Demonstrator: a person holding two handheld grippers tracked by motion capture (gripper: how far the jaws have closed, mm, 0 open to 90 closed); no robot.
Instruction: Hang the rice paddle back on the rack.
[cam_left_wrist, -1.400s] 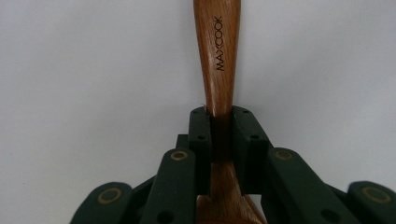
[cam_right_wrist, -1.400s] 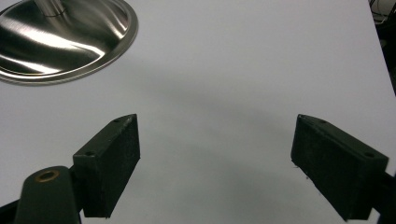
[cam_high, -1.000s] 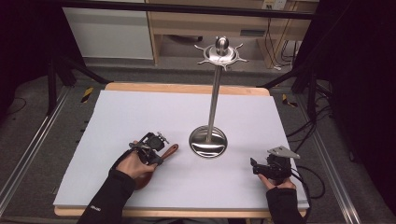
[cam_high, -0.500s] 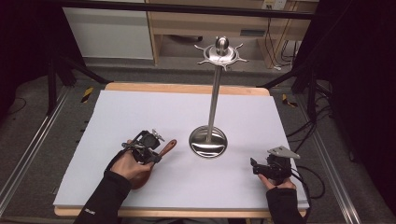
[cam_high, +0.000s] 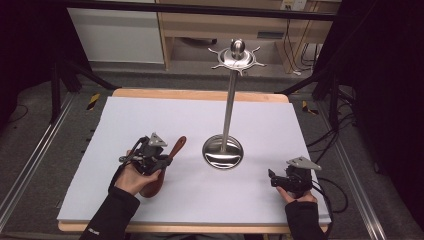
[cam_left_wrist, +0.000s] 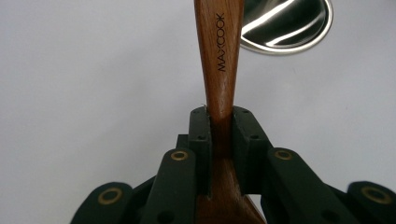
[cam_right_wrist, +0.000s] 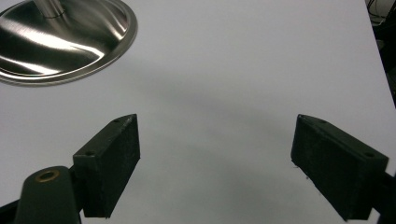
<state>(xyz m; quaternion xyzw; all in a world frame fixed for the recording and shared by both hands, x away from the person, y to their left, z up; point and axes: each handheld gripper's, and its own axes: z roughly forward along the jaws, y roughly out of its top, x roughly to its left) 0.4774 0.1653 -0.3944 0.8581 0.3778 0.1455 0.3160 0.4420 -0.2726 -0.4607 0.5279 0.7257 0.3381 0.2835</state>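
Wooden spoon (cam_left_wrist: 219, 70): clamped at its narrow neck on the white table cover, left of centre; handle stamped MAXCOOK points toward the stand's base, bowl end lies under the person's left hand.
Left gripper (cam_left_wrist: 221, 122): jaws closed tight on the spoon's neck, one pad on each side of the wood.
Left hand (cam_high: 134, 179): wrapped around the gripper body, dark sleeve coming in from the bottom edge.
Steel stand (cam_high: 230, 100): upright near the middle of the table, round base just beside the spoon's handle tip, spoked hanger ring and knob on top.
Right gripper (cam_right_wrist: 215, 163): jaws spread wide, nothing between them, low over the cover at the near right, well apart from the stand's base.
Table cover (cam_high: 280, 120): plain white sheet over a wooden board.
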